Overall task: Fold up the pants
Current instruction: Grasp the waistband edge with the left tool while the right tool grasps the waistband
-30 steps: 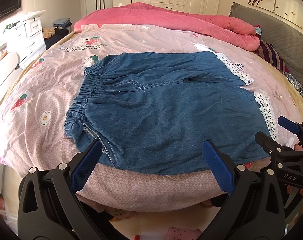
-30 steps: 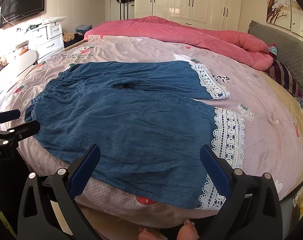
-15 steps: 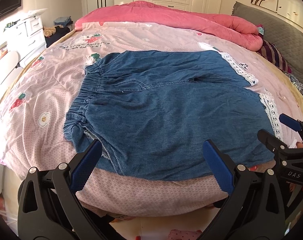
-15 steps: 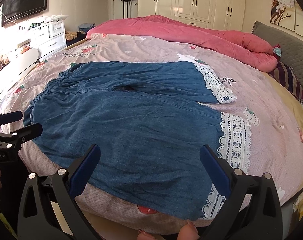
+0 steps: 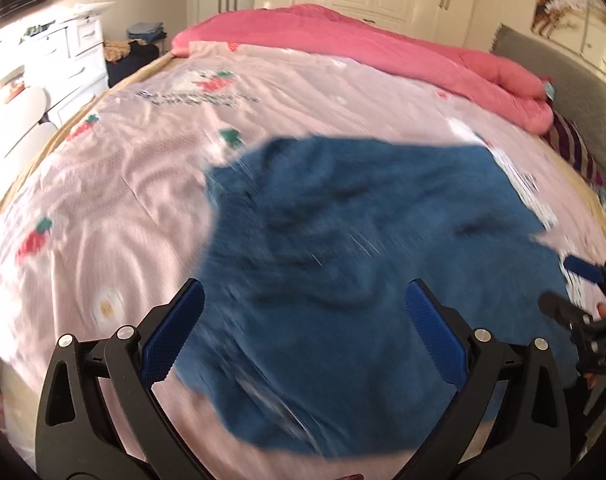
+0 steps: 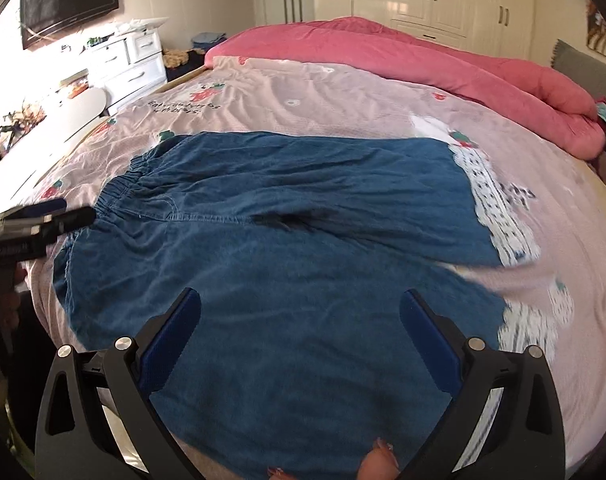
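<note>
The blue denim pants with white lace hems (image 6: pixel 287 264) lie flat on the pink printed bed (image 6: pixel 343 96). Both the left gripper (image 5: pixel 303 328) and the right gripper (image 6: pixel 299 328), fingers wide apart and empty, have advanced over the pants' near edge; a grasp looks imminent.

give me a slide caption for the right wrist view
Open right gripper hovers over denim pants spread flat on a pink bedspread.

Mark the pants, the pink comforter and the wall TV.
pants (image 6: pixel 287 280), right wrist view, middle of the denim
pink comforter (image 6: pixel 383 52), right wrist view, upper surface
TV (image 6: pixel 69 2), right wrist view, screen centre
</note>
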`<control>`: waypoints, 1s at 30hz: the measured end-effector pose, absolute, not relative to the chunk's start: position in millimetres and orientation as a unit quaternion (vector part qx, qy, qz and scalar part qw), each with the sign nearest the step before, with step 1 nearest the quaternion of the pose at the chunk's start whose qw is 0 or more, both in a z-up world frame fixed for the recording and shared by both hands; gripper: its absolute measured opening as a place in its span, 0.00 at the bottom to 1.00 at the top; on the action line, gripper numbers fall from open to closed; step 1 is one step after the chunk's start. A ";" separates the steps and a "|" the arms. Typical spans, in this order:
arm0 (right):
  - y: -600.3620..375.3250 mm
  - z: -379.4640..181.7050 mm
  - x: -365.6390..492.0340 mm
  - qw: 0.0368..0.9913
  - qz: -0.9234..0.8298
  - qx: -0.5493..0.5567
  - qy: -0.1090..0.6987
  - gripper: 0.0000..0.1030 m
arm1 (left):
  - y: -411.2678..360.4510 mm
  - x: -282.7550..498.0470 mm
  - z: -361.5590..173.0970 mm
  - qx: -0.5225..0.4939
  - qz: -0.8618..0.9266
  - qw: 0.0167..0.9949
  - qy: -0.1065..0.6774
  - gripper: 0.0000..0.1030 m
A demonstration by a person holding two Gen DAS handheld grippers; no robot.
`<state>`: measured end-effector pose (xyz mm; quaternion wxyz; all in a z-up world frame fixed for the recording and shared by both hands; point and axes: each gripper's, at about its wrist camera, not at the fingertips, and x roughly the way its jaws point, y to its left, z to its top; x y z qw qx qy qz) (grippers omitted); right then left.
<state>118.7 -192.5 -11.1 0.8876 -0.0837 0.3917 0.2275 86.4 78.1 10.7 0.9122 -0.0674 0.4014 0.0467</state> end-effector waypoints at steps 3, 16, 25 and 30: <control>-181.3 -9.1 140.3 0.883 0.239 -0.104 0.390 0.96 | 101.7 114.5 12.2 -0.061 0.049 0.914 0.397 0.92; -127.5 -11.9 275.3 0.841 0.305 -0.139 0.425 0.96 | 135.9 217.8 -12.3 0.012 -0.012 0.898 0.441 0.92; -83.1 -22.3 325.2 0.811 0.349 -0.201 0.425 0.96 | 140.8 241.8 -30.7 0.011 -0.078 0.891 0.448 0.55; -63.2 -33.7 337.4 0.796 0.366 -0.243 0.417 0.96 | 147.1 245.9 -37.7 -0.009 -0.099 0.888 0.449 0.29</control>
